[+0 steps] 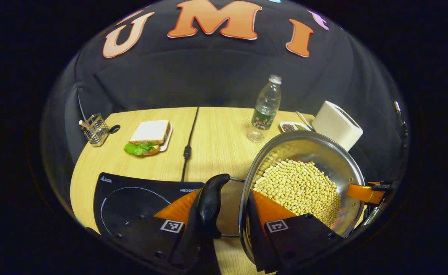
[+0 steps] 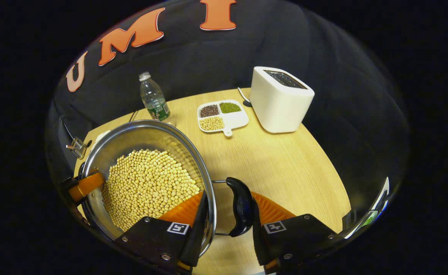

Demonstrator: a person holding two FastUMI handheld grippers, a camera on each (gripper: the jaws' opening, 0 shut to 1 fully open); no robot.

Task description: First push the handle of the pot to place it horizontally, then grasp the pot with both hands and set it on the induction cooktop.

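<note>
Left gripper view: set low and close at the pot's left rim, facing across the counter toward the back wall, cooktop at lower left. Right gripper view: equally close at the pot's right rim, facing the same wall, toaster ahead right. Shared by both: pot, bottle, toaster, mid counter.

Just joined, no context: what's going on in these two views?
A person holds a gripper in each hand, one on each side of a steel pot of yellow beans. The left gripper straddles the pot's rim and one black handle; the right gripper does the same at the other handle. Whether the fingers press yet is unclear. The induction cooktop lies bare to the pot's left in the left gripper view.
</note>
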